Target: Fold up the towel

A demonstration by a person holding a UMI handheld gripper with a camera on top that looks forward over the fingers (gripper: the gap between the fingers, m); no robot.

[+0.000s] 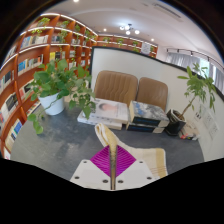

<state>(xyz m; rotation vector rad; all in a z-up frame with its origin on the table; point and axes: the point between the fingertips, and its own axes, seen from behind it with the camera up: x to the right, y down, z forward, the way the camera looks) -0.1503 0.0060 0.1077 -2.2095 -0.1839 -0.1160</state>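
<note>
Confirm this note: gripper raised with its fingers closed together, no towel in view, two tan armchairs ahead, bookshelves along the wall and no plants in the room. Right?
Not quite: the gripper view shows plants, a large potted plant by the bookshelves and another plant beyond the armchairs. The rest holds: the gripper has its fingers together and no towel shows.

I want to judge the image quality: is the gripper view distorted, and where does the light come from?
Gripper view: strong fisheye bending, the bookshelves and ceiling curve; even light from ceiling lamps, no harsh shadows; the tongs look shut, with the pink pads together and a pale cloth-like piece rising from them; plants and sofa are reasonably sharp.
</note>
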